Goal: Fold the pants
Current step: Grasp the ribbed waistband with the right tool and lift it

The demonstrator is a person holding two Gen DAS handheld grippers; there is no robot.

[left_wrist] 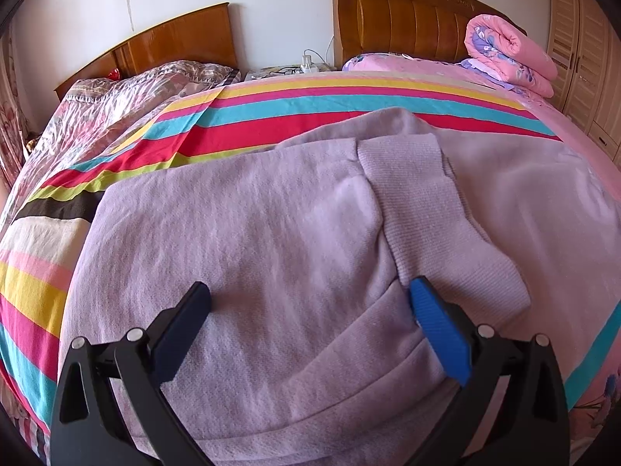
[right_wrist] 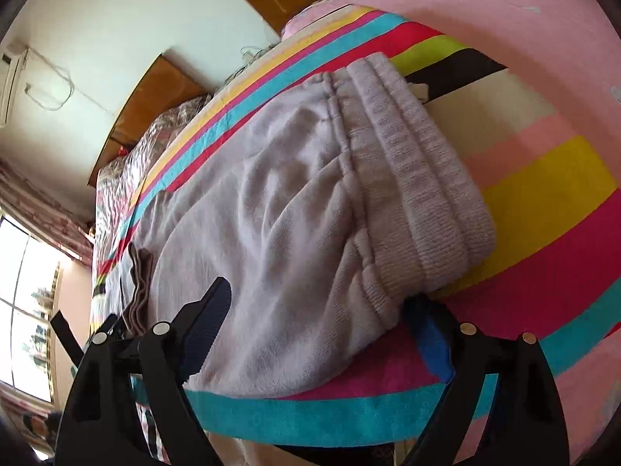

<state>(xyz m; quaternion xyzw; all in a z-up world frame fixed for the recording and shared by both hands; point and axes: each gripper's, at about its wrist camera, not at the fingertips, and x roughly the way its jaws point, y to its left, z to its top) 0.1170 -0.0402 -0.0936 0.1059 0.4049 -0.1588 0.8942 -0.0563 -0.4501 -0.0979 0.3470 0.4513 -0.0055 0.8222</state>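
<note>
Lilac fleece pants [left_wrist: 248,233] lie spread on a striped bedsheet [left_wrist: 271,105]. A ribbed cuff [left_wrist: 423,202] lies folded over the middle of the fabric. My left gripper [left_wrist: 310,306] is open, its fingers wide apart just above the pants, holding nothing. In the right wrist view the same pants [right_wrist: 279,213] show with the ribbed waistband [right_wrist: 419,182] bunched at the right. My right gripper [right_wrist: 322,310] is open, its jaws straddling the near edge of the pants by the waistband. The other gripper [right_wrist: 77,334] shows at the far left.
A rolled pink quilt [left_wrist: 508,50] lies at the bed's head on the right. A second bed with a patterned cover [left_wrist: 128,101] stands to the left. Wooden headboards [left_wrist: 403,19] and a wardrobe [left_wrist: 582,50] are behind. A window [right_wrist: 27,303] is at left.
</note>
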